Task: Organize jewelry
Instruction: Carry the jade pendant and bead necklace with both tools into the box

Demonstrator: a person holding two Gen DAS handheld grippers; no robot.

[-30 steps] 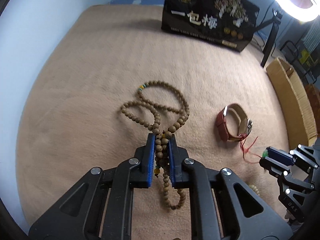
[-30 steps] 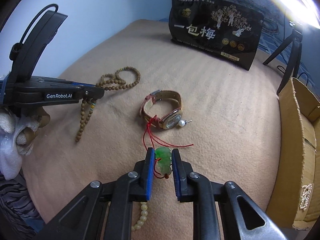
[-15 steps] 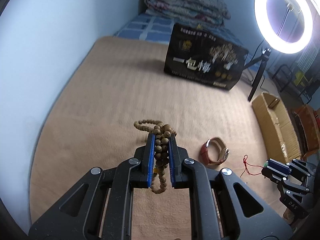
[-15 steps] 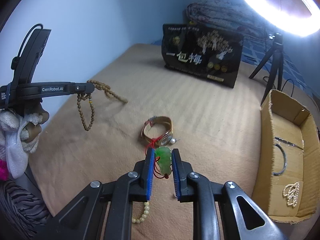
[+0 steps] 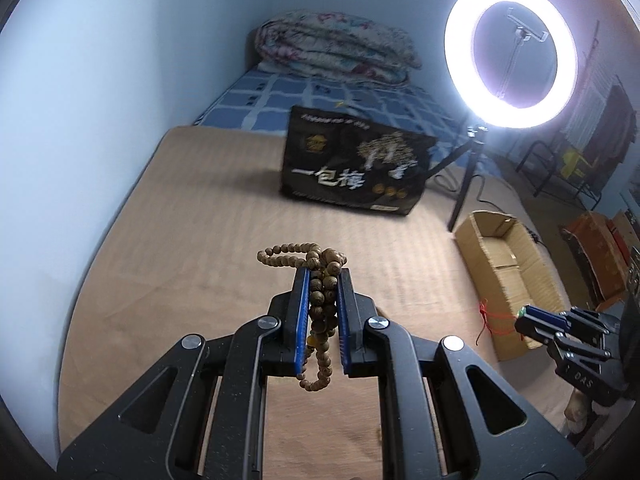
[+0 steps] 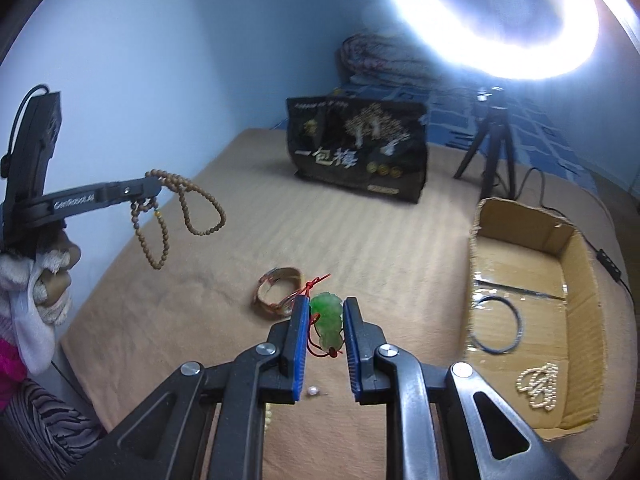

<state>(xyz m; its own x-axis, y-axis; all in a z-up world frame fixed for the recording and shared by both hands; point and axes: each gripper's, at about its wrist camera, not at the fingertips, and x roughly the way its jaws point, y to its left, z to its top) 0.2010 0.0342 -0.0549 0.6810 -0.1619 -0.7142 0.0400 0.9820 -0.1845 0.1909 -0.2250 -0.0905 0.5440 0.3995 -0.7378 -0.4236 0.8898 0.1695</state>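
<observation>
My left gripper (image 5: 323, 276) is shut on a long string of brown wooden beads (image 5: 320, 312), lifted clear of the tan blanket (image 5: 180, 248); in the right wrist view the wooden beads (image 6: 188, 208) hang in loops from the left gripper (image 6: 154, 190). My right gripper (image 6: 326, 308) is shut on a green jade pendant (image 6: 329, 322) with a red cord, held above the blanket. A brown-strapped watch (image 6: 278, 290) lies on the blanket just beyond it. The cardboard box (image 6: 576, 268) at the right holds a dark bangle (image 6: 496, 326) and a pearl strand (image 6: 538, 384).
A black printed bag (image 6: 358, 148) stands at the back of the blanket, with a ring light (image 5: 510, 56) on a tripod (image 6: 494, 140) beside it. A small pearl earring (image 6: 313, 391) and pale beads (image 6: 269, 416) lie under my right gripper. A folded quilt (image 5: 332, 52) sits far back.
Both grippers have risen from the blanket with their pieces. The wooden beads came fully off the surface and now dangle. The box's inside has come into the right wrist view.
</observation>
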